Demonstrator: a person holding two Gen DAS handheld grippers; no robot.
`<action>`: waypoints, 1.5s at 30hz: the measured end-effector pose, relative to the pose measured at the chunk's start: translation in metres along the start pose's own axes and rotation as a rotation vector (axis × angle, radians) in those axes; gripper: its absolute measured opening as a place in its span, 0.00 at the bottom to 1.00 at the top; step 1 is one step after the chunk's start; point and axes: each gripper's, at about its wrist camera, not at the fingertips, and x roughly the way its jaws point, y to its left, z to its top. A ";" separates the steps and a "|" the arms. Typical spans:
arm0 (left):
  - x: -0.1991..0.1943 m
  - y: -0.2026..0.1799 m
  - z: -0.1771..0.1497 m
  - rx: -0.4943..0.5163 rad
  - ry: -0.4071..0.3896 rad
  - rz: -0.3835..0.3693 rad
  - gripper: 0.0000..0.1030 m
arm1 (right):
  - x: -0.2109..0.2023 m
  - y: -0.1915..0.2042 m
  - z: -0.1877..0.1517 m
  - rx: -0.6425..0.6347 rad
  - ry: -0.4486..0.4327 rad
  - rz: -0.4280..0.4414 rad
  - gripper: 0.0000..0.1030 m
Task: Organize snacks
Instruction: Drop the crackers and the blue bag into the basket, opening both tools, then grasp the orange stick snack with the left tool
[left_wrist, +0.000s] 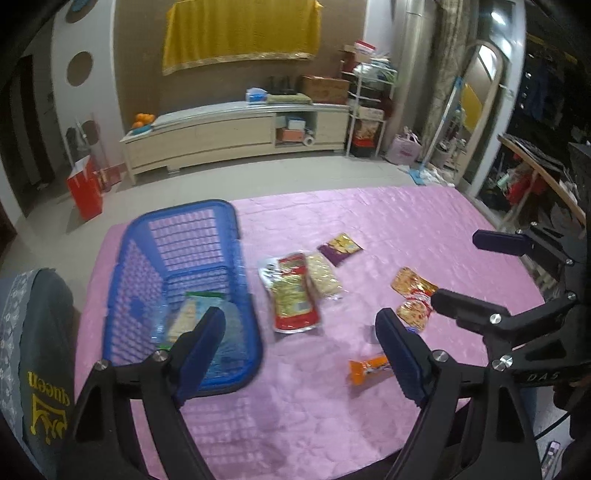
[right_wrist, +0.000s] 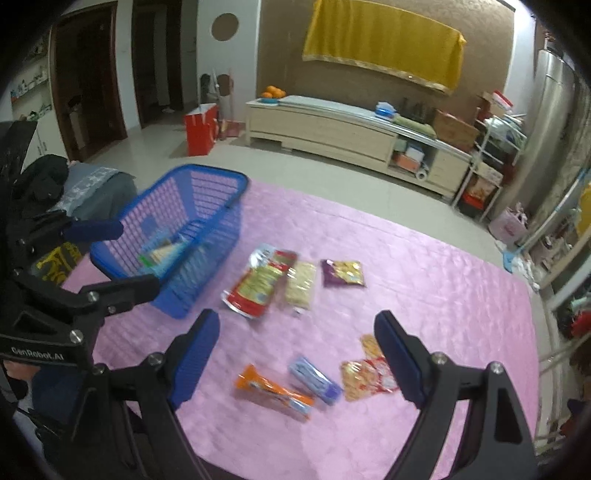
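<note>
Each hand-held gripper (left_wrist: 303, 354) (right_wrist: 295, 362) is black, silver-screwed, with ribbed blue pads (right_wrist: 195, 360).

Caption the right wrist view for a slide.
Open right gripper above an orange snack bar and blue packet on the pink tablecloth; blue basket at left.

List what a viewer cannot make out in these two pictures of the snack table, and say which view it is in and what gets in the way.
- Pack in the basket: left view, left gripper finger covers part; label unreadable.
- Blue pack: almost hidden in the left view behind a finger.
- Orange pack: right view, blur hides the print.
- Small red-yellow packs: right view, right gripper finger covers their edge.
- Table: near edge cut off in both views.
</note>
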 end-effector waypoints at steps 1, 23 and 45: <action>0.005 -0.007 -0.001 0.012 0.009 -0.007 0.80 | 0.001 -0.005 -0.004 0.006 0.003 -0.004 0.86; 0.136 -0.090 -0.059 0.360 0.221 -0.131 0.79 | 0.091 -0.056 -0.101 0.091 0.244 0.016 0.86; 0.186 -0.112 -0.088 0.443 0.333 -0.230 0.14 | 0.103 -0.065 -0.117 0.082 0.275 0.056 0.86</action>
